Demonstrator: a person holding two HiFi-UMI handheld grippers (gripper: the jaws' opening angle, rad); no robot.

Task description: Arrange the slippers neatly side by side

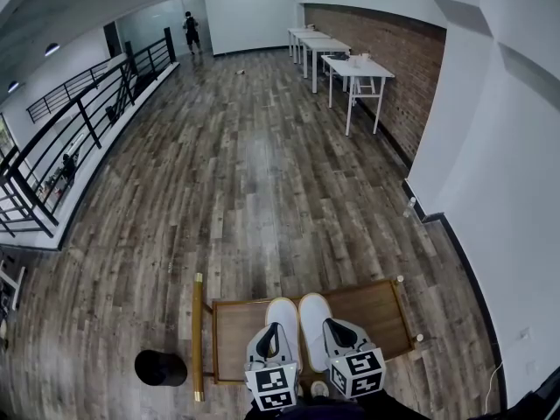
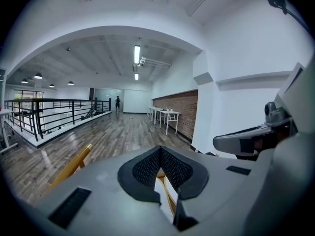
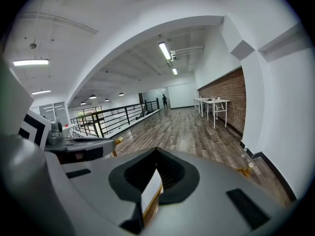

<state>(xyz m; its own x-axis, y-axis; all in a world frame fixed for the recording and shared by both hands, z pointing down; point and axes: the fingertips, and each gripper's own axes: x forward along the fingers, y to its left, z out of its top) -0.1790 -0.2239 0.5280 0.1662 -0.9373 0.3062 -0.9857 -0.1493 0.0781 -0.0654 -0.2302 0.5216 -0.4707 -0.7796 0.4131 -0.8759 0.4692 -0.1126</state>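
Two white slippers lie side by side, toes pointing away, on a low wooden platform point(image 1: 376, 309): the left slipper point(image 1: 282, 311) and the right slipper point(image 1: 313, 315) touch along their inner edges. My left gripper point(image 1: 273, 348) hangs over the left slipper's near end with its jaws shut tip to tip point(image 2: 160, 149); a strip of white slipper point(image 2: 165, 195) shows below the gap. My right gripper point(image 1: 346, 339) sits just right of the right slipper's near end. Its jaws also meet at the tip point(image 3: 156, 151), with white slipper point(image 3: 150, 191) under them. I see nothing pinched in either.
A gold-coloured bar point(image 1: 198, 335) runs along the platform's left side, and a black round object point(image 1: 160, 367) stands on the floor beside it. A white wall point(image 1: 490, 191) rises at right. White tables point(image 1: 354, 68), a black railing point(image 1: 79, 121) and a person point(image 1: 190, 31) are far off.
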